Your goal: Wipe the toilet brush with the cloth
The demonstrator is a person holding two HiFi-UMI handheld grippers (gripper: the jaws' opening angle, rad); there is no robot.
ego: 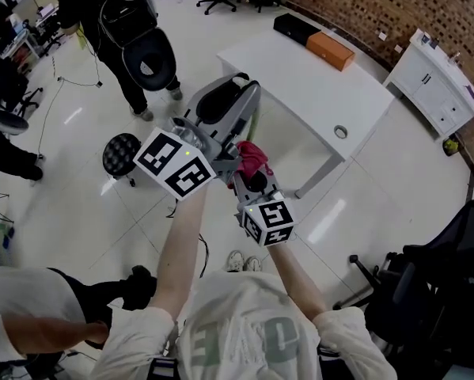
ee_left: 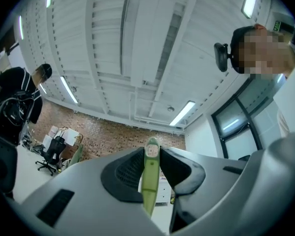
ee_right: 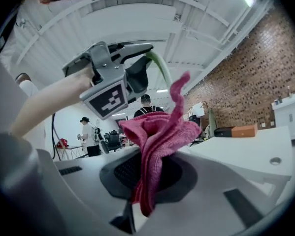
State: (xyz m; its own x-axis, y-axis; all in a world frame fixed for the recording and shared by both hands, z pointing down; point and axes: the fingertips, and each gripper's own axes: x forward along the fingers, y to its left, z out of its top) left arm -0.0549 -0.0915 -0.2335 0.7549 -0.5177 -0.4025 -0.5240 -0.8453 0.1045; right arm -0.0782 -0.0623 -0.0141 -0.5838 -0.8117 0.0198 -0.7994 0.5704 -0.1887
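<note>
My left gripper [ego: 238,93] [ee_left: 151,154] is raised and tilted upward, shut on the thin green handle of the toilet brush [ee_left: 149,181]. The handle [ee_right: 159,65] curves out of its jaws and runs down behind the cloth; a short green stretch [ego: 256,125] shows in the head view. The brush head is hidden. A pink cloth [ego: 252,158] [ee_right: 157,136] is pinched in my right gripper [ego: 249,172] [ee_right: 154,171], bunched above the jaws and hanging below them. The cloth sits just below and beside the left gripper [ee_right: 113,77], close to the handle.
A white table [ego: 316,85] stands ahead with an orange box [ego: 331,50] and a black box [ego: 296,28] on it. A black stool [ego: 122,153] is at left, a standing person [ego: 118,22] behind it. White cabinet [ego: 434,77] far right, black chair [ego: 450,267] near right.
</note>
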